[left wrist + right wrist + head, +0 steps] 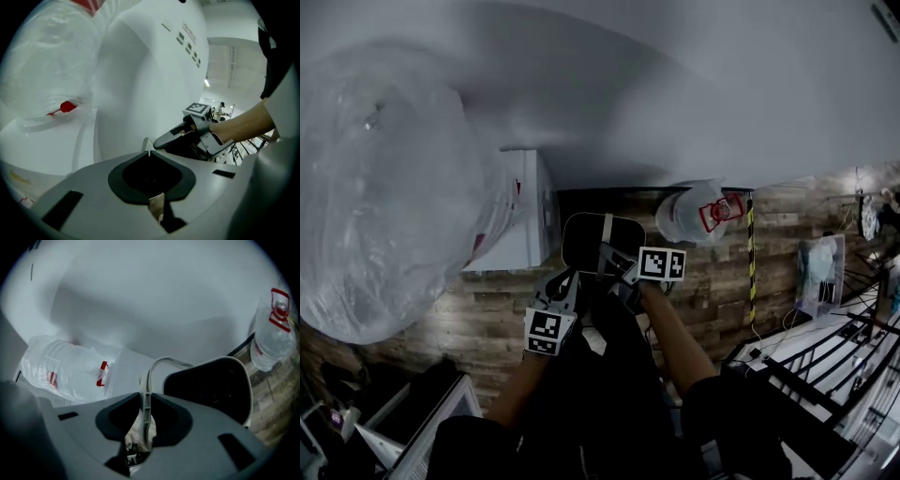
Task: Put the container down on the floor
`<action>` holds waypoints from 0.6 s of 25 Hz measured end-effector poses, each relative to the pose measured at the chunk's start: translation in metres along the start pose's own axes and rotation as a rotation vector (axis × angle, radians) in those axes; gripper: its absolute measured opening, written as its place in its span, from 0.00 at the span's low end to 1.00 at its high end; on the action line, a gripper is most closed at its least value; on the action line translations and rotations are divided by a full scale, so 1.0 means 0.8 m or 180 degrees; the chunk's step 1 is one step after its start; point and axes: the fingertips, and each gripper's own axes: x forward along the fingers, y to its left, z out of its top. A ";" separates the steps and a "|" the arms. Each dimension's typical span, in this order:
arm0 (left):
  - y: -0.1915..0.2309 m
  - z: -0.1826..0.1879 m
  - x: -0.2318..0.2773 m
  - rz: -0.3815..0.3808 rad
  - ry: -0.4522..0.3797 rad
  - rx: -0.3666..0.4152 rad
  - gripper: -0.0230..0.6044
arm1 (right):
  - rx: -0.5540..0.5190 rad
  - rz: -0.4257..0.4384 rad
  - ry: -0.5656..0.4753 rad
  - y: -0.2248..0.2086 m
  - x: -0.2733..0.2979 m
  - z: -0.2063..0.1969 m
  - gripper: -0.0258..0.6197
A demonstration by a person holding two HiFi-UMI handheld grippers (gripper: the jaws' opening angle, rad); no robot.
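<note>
In the head view the container (598, 240), a dark bin with a pale rim and a thin pale handle (607, 228), hangs above the wooden floor (712, 281). My right gripper (623, 267) is shut on that handle. The right gripper view shows the handle (149, 380) running between the jaws and curving up to the container (211, 385). Just below and left of the container is my left gripper (567, 281). Its jaws meet in the left gripper view, with a thin pale loop (146, 142) at their tips. The right gripper (173, 137) shows there too.
A big clear plastic-wrapped bottle (375, 187) fills the left, beside a white box (520, 220). A water jug with a red label (698, 211) stands right of the container. Behind curves a large white body (675, 94). Striped tape (751, 253), a clear box (820, 272) and black rails (825, 366) lie at the right.
</note>
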 end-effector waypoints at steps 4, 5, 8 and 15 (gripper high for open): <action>0.003 -0.012 0.036 0.0103 0.0025 -0.0113 0.08 | -0.0108 0.0041 0.0213 -0.030 0.026 0.016 0.17; 0.002 -0.014 0.045 0.0123 0.0022 -0.0131 0.08 | -0.0130 0.0051 0.0253 -0.038 0.031 0.020 0.17; 0.003 -0.021 0.065 0.0206 -0.0011 -0.0179 0.08 | -0.0175 0.0097 0.0343 -0.059 0.045 0.029 0.17; 0.004 -0.057 0.112 0.0273 -0.0076 -0.0169 0.08 | -0.0226 0.0202 0.0447 -0.111 0.078 0.038 0.17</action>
